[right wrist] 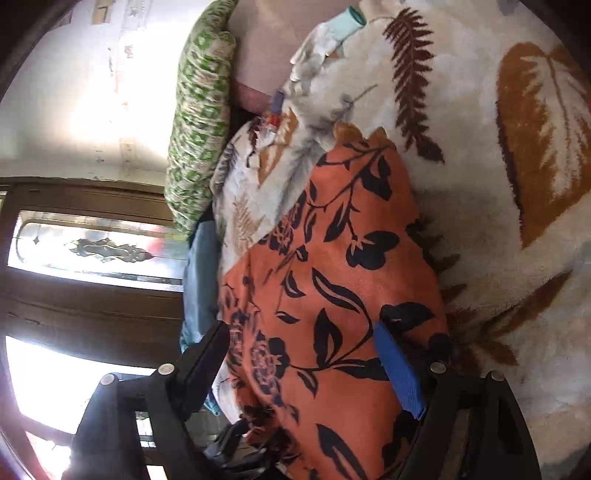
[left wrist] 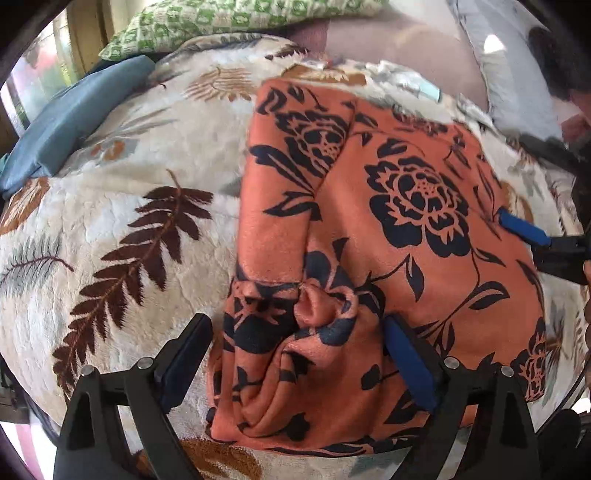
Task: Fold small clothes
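Note:
An orange garment with black flowers (left wrist: pixel 388 236) lies partly folded on a cream leaf-print blanket (left wrist: pixel 122 221). My left gripper (left wrist: pixel 295 332) is open, its fingers either side of the bunched near end of the garment. My right gripper shows at the right edge of the left wrist view (left wrist: pixel 524 229), blue pad resting on the garment's right side. In the right wrist view the right gripper (right wrist: pixel 299 339) is open wide with the orange garment (right wrist: pixel 325 288) between its fingers.
A green patterned pillow (left wrist: pixel 229 18) and a blue folded cloth (left wrist: pixel 74 118) lie at the blanket's far left. A pale pillow (left wrist: pixel 509 74) lies at the far right. A window and wooden frame (right wrist: pixel 92 236) stand beyond the bed.

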A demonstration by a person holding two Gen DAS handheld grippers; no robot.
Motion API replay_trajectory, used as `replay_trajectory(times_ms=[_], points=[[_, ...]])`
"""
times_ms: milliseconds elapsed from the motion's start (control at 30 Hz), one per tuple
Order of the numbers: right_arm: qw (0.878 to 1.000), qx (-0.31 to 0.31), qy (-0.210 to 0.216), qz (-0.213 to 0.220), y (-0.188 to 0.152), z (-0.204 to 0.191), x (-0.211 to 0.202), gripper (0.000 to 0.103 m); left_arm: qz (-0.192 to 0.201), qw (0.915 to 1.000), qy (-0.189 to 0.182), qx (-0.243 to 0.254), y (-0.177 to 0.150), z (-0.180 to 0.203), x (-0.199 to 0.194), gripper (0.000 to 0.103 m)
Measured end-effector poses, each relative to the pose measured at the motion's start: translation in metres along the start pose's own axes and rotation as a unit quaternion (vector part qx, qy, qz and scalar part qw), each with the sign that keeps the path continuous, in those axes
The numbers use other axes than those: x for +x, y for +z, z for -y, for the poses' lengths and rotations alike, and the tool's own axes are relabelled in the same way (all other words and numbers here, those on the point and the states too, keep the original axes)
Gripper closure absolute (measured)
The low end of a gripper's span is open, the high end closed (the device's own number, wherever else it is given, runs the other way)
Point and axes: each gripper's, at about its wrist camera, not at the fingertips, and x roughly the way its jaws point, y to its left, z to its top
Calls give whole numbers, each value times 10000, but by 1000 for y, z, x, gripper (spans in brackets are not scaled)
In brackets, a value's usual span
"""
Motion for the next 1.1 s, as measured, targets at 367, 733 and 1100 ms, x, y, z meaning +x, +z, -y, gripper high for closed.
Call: replay_trajectory(times_ms=[367, 733, 1100], points=[[9987, -131, -493, -43, -57, 44, -56, 20, 170, 9861, -1252, -1079, 36, -69, -18, 9], [9992, 174, -281, -212, -33, 50, -9, 19, -590, 9712, -2023, -1108, 50, -48, 35, 9], [9936, -803, -747, -267, -43, -8, -15, 64, -336, 9841, -1691, -428, 58, -11, -1, 74]])
